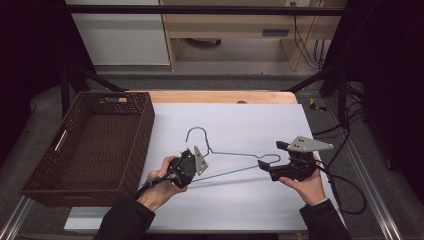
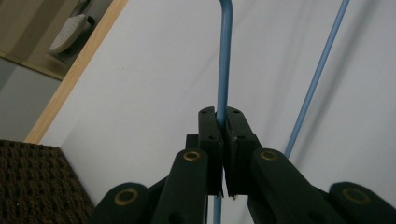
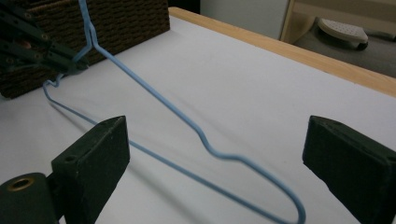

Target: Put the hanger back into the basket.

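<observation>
Empty brown wicker basket (image 1: pixel 130 140) beside white sheet (image 1: pixel 235 200).

No writing, label, brand, number or sign can be read anywhere, from where I stand, on any surface; whatever markings there may be are too small or blurred

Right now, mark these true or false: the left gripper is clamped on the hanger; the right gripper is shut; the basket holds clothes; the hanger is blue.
The left gripper is clamped on the hanger: true. Its jaws pinch the wire.
The right gripper is shut: false. Its jaws stand wide apart around the hanger's end loop, not touching it.
The basket holds clothes: false. It is empty.
The hanger is blue: true.
</observation>
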`<act>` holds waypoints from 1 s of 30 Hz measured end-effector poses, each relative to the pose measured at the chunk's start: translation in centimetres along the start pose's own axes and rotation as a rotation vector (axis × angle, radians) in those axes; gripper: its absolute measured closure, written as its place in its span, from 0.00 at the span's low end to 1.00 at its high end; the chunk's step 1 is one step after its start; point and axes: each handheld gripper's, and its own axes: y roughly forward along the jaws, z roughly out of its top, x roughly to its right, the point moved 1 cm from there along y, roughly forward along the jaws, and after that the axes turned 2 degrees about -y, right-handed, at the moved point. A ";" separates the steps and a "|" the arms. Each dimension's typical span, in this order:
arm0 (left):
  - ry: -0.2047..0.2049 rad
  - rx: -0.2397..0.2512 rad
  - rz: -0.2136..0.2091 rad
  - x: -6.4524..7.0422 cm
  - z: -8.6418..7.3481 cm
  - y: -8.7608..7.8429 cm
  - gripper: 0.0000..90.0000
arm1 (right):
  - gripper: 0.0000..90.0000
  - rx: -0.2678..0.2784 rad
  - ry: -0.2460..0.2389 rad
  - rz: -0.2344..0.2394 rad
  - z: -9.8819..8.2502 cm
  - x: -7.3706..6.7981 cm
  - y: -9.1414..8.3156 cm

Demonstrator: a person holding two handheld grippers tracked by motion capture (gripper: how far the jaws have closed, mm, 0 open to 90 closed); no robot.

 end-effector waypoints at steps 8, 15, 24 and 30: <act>-0.045 -0.025 0.010 -1.1 0.8 -0.4 0.97 | 0.08 -0.011 0.040 -0.029 -2.3 0.3 -0.9; -0.082 -0.020 0.024 -2.2 1.7 -1.2 0.97 | 0.08 -0.016 0.068 -0.052 -3.6 0.7 -1.1; -0.114 -0.016 0.030 -3.9 2.6 -2.6 0.97 | 0.08 -0.034 0.075 -0.053 -4.2 0.5 -0.4; -0.127 -0.020 0.046 -5.2 3.0 -3.8 0.97 | 0.08 -0.038 0.078 -0.051 -4.3 0.4 -0.3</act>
